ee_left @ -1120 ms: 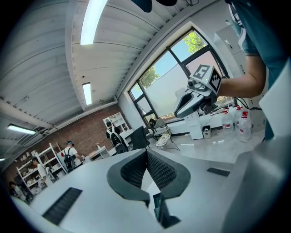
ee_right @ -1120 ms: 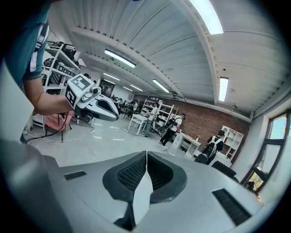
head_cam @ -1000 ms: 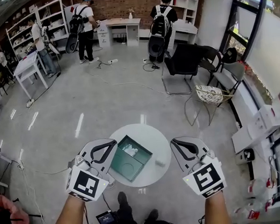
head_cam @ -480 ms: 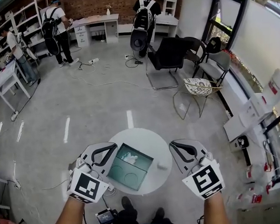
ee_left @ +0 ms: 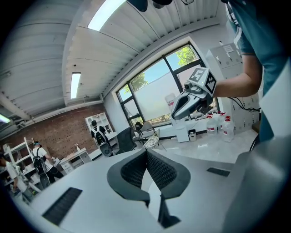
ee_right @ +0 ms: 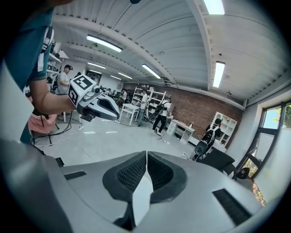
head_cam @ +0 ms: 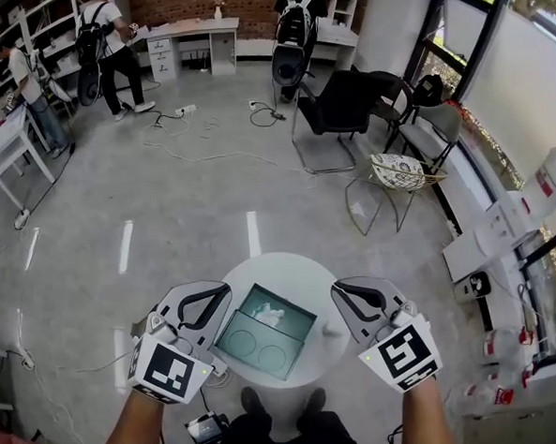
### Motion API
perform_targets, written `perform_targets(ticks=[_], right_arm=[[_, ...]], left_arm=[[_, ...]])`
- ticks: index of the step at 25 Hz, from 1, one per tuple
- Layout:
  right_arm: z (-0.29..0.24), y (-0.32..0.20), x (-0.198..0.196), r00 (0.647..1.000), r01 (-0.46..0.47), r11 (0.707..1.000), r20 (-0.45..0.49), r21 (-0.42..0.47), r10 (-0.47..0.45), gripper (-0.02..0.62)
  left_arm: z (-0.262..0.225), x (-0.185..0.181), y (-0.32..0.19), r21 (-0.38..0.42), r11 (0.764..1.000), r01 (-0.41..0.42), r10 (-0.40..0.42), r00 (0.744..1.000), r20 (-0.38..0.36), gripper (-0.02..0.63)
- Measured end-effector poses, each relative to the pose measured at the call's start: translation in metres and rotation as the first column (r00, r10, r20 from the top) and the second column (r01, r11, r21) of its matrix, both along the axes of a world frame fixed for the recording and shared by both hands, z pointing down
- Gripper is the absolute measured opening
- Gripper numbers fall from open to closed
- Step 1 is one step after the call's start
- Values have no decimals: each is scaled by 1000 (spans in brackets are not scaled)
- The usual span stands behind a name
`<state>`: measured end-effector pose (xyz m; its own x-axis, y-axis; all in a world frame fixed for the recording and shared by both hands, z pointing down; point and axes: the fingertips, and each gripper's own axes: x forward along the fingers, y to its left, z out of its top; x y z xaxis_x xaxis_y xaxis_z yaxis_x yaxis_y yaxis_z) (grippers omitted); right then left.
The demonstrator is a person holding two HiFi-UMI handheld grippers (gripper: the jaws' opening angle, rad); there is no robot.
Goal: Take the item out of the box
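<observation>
Approach stage, I judge: the small white item (head_cam: 269, 313) lies at the far end of the open teal rectangular box (head_cam: 251, 347) on the round white counter (head_cam: 300, 269). The left hand-held gripper (head_cam: 219, 295) and right hand-held gripper (head_cam: 342, 293) flank it, both pressed together and empty. Next, one should spread and descend onto the item.

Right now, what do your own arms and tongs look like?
Both match: left tongs and right tongs have pale grey shells, black dimpled pads, and a cube of black-and-white square markers behind each. Forearms bare below a teal short sleeve.
</observation>
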<state>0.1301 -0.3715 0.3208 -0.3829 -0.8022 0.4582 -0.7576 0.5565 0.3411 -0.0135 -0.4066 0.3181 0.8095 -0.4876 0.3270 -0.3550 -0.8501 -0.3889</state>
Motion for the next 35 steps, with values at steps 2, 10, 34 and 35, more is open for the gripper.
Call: perform_targets(ticks=[2,10,34,35], right_arm=[[10,-11,-5,1000,19,1000,4,-8,-19,40],[40,-53,-17,994,108,992,36,-61,-106,40],[250,-162,-31,962,272,913,107,-303,-251,41],[261,-167,-31,961,275,908,109,-316,-253,41]], left_arm=[[9,-5,-7,-7,1000,15,-15,1000,3,18],[28,-11,-30,-18,996,88,-88,996,23,18],[188,-17,-104,-194,956,220,-202,974,107,18],[196,-17,-108,-203,954,222,-203,973,110,18]])
